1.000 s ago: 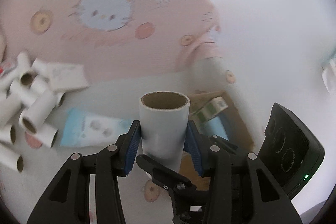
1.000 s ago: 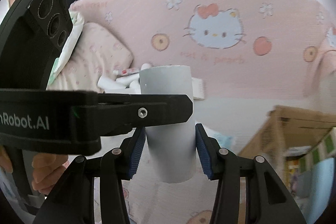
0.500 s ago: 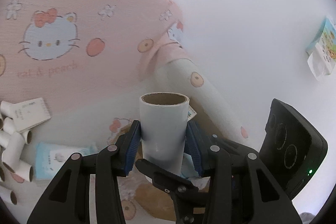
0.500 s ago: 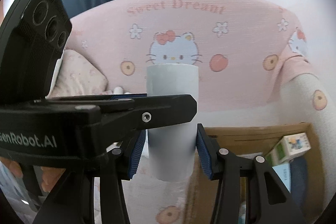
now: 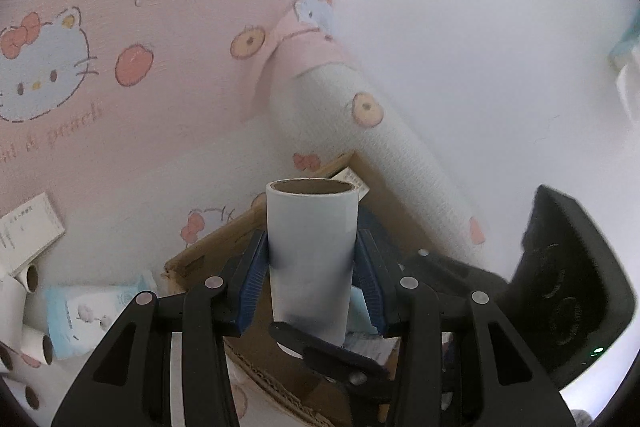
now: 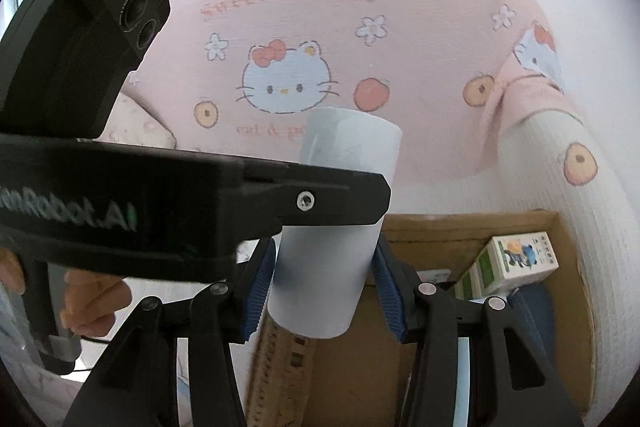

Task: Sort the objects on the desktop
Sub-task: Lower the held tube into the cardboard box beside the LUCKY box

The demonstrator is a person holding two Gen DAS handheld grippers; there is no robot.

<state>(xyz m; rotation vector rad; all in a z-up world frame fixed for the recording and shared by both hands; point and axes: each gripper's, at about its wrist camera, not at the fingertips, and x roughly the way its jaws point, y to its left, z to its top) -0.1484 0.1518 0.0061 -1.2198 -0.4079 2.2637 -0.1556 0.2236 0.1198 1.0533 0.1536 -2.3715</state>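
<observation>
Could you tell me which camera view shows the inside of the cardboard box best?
The right wrist view: the cardboard box lies open, with a small green carton inside. In the left wrist view, only its edge shows behind the left gripper and its tube.

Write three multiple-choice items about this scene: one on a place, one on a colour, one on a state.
1. Where does the green-and-white carton lie?
A in the cardboard box
B on a shelf
C between gripper pads

2. What colour are the left gripper's pads?
A red
B blue
C yellow

3. How is the paper tube in the left gripper?
A crushed flat
B lying sideways
C upright, clamped

Key:
1. A, the box walls surround it.
2. B, the ribbed pads show blue.
3. C, both pads press its sides and its open end faces up.
</observation>
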